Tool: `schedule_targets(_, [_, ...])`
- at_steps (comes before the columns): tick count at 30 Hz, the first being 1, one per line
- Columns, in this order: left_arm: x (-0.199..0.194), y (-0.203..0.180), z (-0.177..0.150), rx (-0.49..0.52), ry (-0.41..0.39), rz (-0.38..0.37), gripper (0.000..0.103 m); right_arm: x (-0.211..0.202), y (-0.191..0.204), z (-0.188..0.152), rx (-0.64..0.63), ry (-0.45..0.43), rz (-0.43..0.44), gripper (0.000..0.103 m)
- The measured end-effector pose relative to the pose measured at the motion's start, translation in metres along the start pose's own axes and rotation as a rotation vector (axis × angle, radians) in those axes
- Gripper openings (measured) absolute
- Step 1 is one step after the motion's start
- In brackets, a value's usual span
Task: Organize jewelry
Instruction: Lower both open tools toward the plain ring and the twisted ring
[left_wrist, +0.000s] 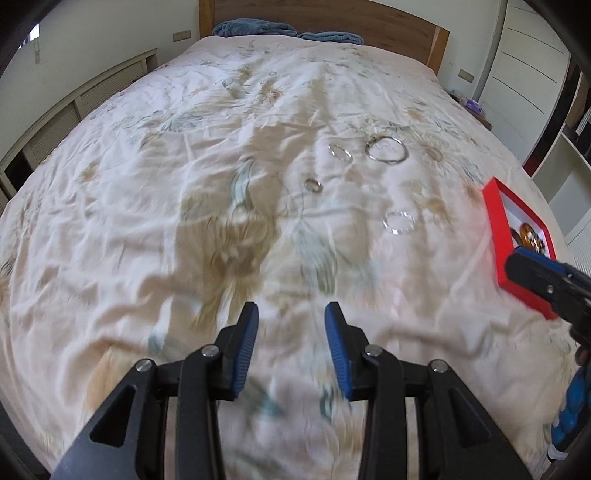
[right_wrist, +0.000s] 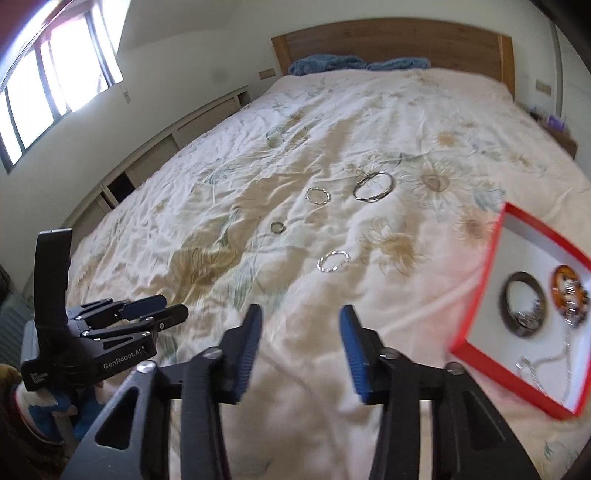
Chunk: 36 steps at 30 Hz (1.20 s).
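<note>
Fingers of the left gripper (left_wrist: 291, 317) stand wide apart, holding nothing, above the floral bedspread (left_wrist: 184, 184). The right gripper (right_wrist: 301, 321) is likewise spread and empty. Ahead on the cover lie four loose pieces: a clear bangle (right_wrist: 333, 261), a small ring (right_wrist: 277, 227), a thin bangle (right_wrist: 317, 195) and a large silver bangle (right_wrist: 373, 187). At right, the red box (right_wrist: 476, 306) holds a dark bangle (right_wrist: 522, 309), an orange piece (right_wrist: 569, 290) and what may be a chain, blurred.

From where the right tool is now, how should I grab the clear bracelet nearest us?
Take the clear bracelet by its near rim, coming down from above with one finger inside the loop and one outside. It lies flat on the soft bedspread, apart from the other rings, so a side approach has no edge to catch.
</note>
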<state>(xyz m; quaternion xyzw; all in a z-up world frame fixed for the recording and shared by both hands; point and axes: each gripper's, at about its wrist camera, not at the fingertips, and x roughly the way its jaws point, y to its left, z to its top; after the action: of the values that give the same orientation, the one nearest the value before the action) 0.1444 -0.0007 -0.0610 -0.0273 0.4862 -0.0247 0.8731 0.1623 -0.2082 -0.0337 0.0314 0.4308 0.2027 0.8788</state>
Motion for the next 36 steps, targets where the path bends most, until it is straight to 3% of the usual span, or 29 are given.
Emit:
schedule_targets(3, [0.016, 0.001, 0.017, -0.004, 0.003, -0.016, 0.028, 0.024, -0.013, 0.014, 0.029, 0.019, 0.017, 0.032])
schedule_targets(9, [0.048, -0.003, 0.057, -0.027, -0.011, -0.08, 0.027, 0.059, -0.029, 0.029, 0.062, 0.045, 0.048, 0.03])
schedule_targets(17, [0.095, -0.016, 0.09, 0.005, -0.029, -0.038, 0.027, 0.097, -0.043, 0.04, 0.09, 0.077, 0.061, 0.03])
schedule_targets(36, [0.145, -0.02, 0.099, 0.056, -0.03, -0.027, 0.027, 0.145, -0.065, 0.036, 0.181, 0.136, 0.113, 0.025])
